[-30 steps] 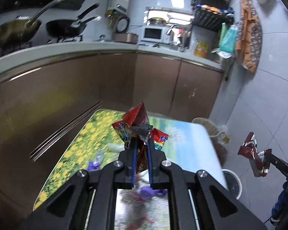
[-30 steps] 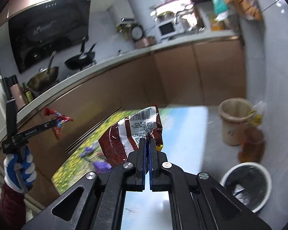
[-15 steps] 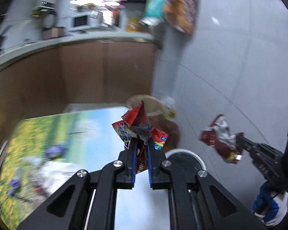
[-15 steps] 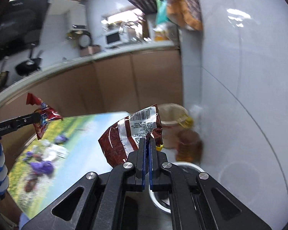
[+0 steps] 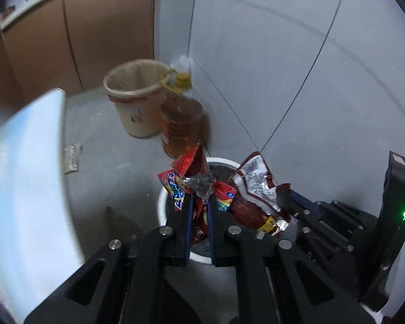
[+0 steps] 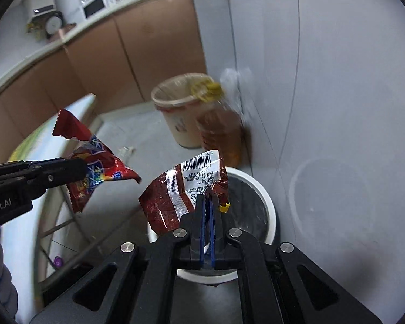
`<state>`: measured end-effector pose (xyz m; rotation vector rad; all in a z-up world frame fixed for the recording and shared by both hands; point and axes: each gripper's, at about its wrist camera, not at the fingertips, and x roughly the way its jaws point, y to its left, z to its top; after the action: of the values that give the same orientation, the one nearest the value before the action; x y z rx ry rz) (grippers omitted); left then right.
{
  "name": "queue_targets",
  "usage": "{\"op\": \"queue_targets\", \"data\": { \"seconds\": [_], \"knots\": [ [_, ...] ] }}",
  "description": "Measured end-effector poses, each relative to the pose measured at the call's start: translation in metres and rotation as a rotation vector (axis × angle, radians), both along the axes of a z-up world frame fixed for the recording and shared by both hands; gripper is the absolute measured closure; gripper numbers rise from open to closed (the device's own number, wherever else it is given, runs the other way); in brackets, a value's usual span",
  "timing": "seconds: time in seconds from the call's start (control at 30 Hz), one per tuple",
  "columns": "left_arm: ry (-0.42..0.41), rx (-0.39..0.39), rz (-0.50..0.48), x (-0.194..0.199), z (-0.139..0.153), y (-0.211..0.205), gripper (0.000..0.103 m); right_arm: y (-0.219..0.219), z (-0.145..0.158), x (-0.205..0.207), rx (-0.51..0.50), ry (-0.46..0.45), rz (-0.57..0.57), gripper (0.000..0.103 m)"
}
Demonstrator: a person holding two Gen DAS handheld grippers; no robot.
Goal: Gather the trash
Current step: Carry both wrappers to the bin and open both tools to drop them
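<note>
A: Left tongs (image 5: 199, 202)?
B: Clamped on a red snack wrapper (image 5: 181, 186), crumpled, with blue and yellow print. It sticks up past the tips.

A: Right tongs (image 6: 208, 202)?
B: Clamped too, on a dark red foil wrapper (image 6: 172, 197) with a white barcode label. Most of it hangs to the left of the tips.

A: Where are the wrappers against the bin?
B: Both held in the air, touching nothing but their own tongs. The white-rimmed bin (image 6: 267, 205) sits on the floor right below and ahead of the right tongs; in the left view its rim (image 5: 162, 202) shows just behind the left tips.

A: The two tongs against each other?
B: Near, side by side. In the left view the right pair comes in from the right with the dark red wrapper (image 5: 256, 202) just beside the red one; cannot tell if they touch. In the right view the left pair (image 6: 78, 167) reaches in from the left, its red wrapper (image 6: 94, 167) apart from the foil one.

A: Anything else?
B: Beige basket (image 5: 137, 100) and an amber oil bottle (image 5: 181, 124) beyond the bin, against the tiled wall (image 5: 297, 67). Bench (image 5: 27, 189) with a printed cloth off to the left. Brown cabinets (image 6: 108, 62) further back.
</note>
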<state>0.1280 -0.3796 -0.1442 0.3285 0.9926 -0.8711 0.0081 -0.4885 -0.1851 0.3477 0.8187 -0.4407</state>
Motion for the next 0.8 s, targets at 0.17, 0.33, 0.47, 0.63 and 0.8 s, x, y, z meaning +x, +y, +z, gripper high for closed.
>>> {"op": "queue_targets", "data": {
  "seconds": [0.17, 0.33, 0.47, 0.63, 0.8],
  "knots": [
    [0.062, 0.006, -0.008, 0.013, -0.029, -0.019, 0.088, -0.023, -0.036, 0.014, 0.026, 0.047, -0.032, 0.098],
    [0.122, -0.046, 0.0, 0.018, -0.035, -0.02, 0.065, -0.027, -0.046, 0.014, 0.025, 0.058, -0.044, 0.065],
    [0.113, -0.069, 0.011, 0.019, -0.025, -0.013, 0.059, -0.024, -0.042, 0.011, 0.012, 0.049, -0.047, 0.052],
    [0.058, -0.126, 0.049, 0.013, 0.008, 0.007, 0.059, -0.013, -0.02, 0.006, -0.02, 0.021, -0.054, 0.03],
    [-0.059, -0.208, 0.13, 0.001, 0.053, 0.05, 0.059, 0.014, 0.025, -0.006, -0.084, -0.053, -0.036, 0.011]
  ]
}}
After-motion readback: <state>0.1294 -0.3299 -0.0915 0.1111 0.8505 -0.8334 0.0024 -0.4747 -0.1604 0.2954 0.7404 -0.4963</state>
